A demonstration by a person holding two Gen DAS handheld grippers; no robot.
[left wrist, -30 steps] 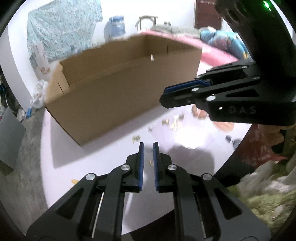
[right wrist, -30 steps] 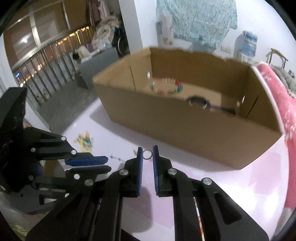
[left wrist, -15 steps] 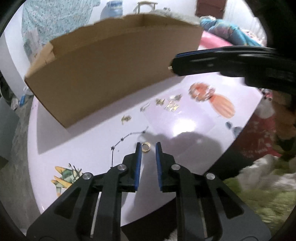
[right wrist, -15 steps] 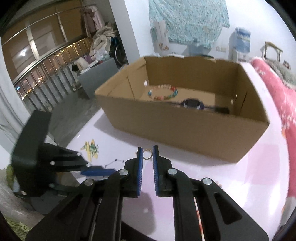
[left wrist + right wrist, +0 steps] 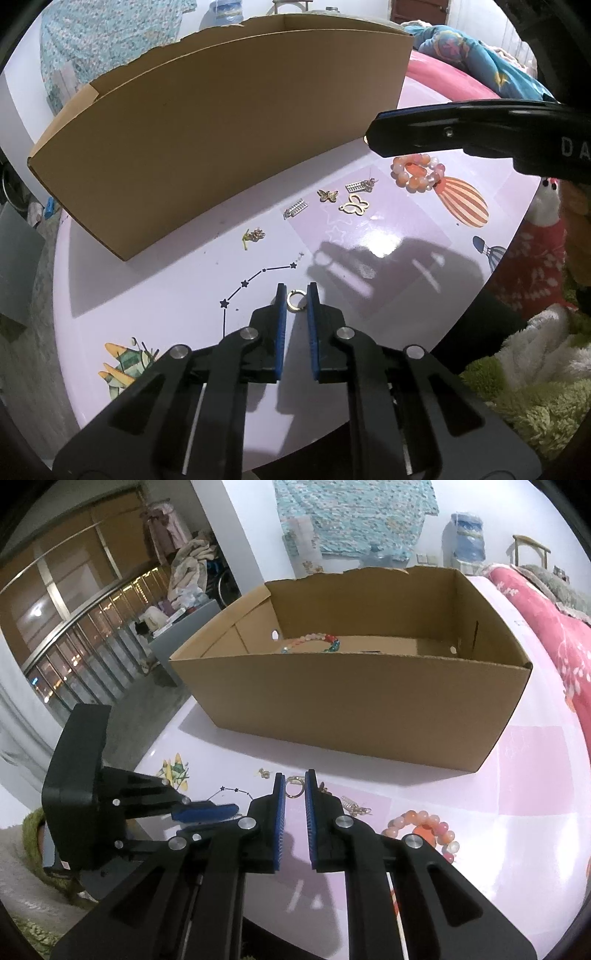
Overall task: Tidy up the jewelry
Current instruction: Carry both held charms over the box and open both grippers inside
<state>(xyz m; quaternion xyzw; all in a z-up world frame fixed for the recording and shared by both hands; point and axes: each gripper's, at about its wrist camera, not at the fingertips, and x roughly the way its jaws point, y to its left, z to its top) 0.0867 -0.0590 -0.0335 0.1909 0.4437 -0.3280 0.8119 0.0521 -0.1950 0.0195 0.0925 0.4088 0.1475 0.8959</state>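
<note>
Two rings are in hand at this moment, one per gripper. The left gripper (image 5: 296, 295) points steeply down at the counter (image 5: 147, 295), its jaws narrow and just closing on a gold ring (image 5: 296, 300) that lies flat between the tips; the pads appear to touch both its sides, though whether the pinch is firm cannot be told. The right gripper (image 5: 294, 784) hangs above the counter with narrow jaws that hold a second ring (image 5: 294, 787) at their very ends. The box (image 5: 351, 709) stands just beyond both, open at the top, with a bead string (image 5: 314, 640) already on its floor. A bracelet (image 5: 417, 172), a butterfly (image 5: 354, 205) and several small charms lie loose on the counter near the box wall. The step in hand is judged to be the pickup of the ring, with delivery to the box next. To do it well, the left jaws should finish closing before any lift, since a thin hoop caught only at the tips can flip or skate out. The lift should be straight up and slow. The near wall of the box is tall, so each gripper must clear its rim before it opens. The right grip sits at the extreme tips as well, and quick rolls of that wrist should be avoided.
</note>
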